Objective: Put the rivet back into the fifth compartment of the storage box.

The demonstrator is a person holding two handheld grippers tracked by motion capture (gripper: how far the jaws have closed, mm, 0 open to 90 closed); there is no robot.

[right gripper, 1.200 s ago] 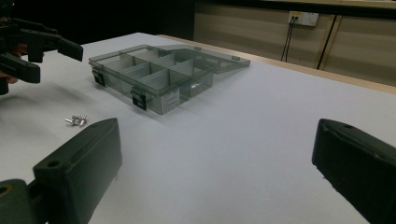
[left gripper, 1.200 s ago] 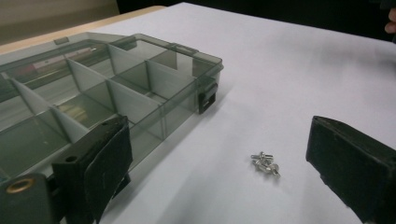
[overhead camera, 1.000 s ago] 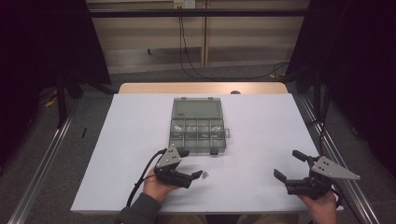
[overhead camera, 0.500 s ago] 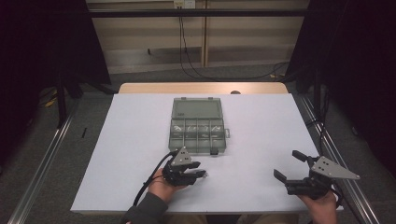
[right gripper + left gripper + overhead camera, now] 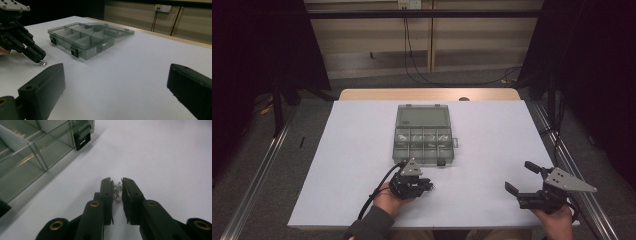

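Low on the white table [image 5: 352, 165], just left of centre in the high view, our left gripper [image 5: 426, 186] has just been closing its jaws on small silver screws [image 5: 117, 191]. In the left gripper view, at mid-frame, the narrow jaws stand on either side of the screws, one screw head poking out between the tips; the pads look to be pressing on them, so we read this as a grip just made. The screws lie on the table just below the front edge of the clear box [image 5: 424, 137], whose lid is laid back and whose compartments hold a few small parts, too small for us to name. A black latch [image 5: 83, 139] of the box sits at the upper left of the left gripper view, close by.

At lower right of the high view, our right gripper [image 5: 521, 181] rests on the table with its jaws wide apart and nothing between them, well clear of the box.

As we judge it, the step in hand is to pick the screws up for the box. To do it well, we should keep the squeeze steady and lift straight up and slowly, since the screws are round and small and may roll out. We should also check that both screws rise with the jaws before carrying them over the box wall.
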